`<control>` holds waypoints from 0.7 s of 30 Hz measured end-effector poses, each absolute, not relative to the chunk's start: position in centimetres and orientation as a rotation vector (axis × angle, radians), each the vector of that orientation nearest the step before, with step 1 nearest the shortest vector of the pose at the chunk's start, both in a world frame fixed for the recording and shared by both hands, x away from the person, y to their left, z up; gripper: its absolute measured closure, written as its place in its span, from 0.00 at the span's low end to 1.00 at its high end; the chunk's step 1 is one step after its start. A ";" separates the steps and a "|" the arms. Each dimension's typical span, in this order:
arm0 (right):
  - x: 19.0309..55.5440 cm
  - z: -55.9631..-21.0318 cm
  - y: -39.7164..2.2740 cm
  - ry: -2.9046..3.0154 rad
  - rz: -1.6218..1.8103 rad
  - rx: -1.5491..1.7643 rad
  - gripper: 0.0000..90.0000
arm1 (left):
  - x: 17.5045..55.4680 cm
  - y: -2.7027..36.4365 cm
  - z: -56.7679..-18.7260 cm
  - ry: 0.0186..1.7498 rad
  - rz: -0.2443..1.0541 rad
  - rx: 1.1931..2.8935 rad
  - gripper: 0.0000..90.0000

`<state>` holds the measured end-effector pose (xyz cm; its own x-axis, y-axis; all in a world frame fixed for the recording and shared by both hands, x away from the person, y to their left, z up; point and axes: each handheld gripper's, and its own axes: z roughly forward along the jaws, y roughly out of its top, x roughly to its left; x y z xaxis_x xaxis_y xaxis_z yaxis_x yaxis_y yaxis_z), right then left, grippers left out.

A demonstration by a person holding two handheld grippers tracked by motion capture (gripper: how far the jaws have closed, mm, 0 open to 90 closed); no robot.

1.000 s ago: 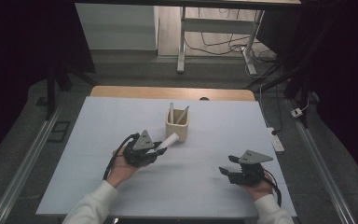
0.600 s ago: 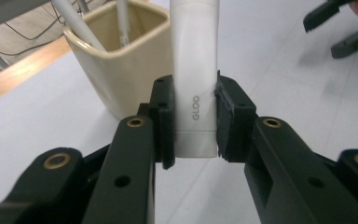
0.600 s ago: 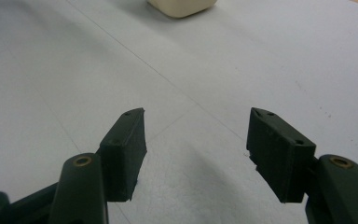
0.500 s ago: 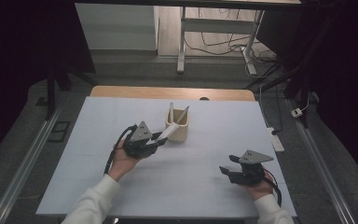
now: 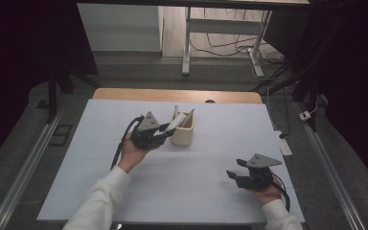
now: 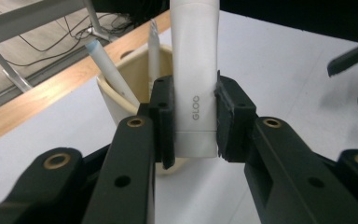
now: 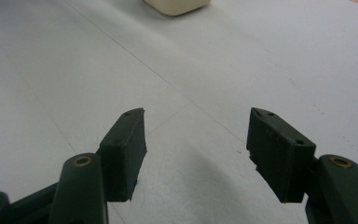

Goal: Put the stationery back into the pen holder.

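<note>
Tongs first, high view: the left tongs grip a white tube, whose far end reaches the rim of a cream cup near the middle of the table. Two pens stand in that cup. The right tongs hang over the near right part of the table, well apart from the cup, with nothing between them.

Left gripper view: both pads press the sides of the tube, close to its crimped end. The tube points up past the cup, just in front of its rim. It is not inside. One pen leans against the cup's wall.

Right gripper view: the tongs stand wide over bare table; the cup's base sits at the far edge.

Judgement: pickup done, carry nearly done. Remaining: bring the tube over the cup mouth, lower it in beside the pens, release.
</note>
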<state>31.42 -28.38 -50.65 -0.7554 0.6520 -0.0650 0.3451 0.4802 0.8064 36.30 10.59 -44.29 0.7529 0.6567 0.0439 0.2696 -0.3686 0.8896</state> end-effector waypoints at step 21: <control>31.6 -50.8 -28.4 2.376 1.175 0.838 0.41 | 42.1 7.9 -44.8 0.794 0.481 1.926 0.78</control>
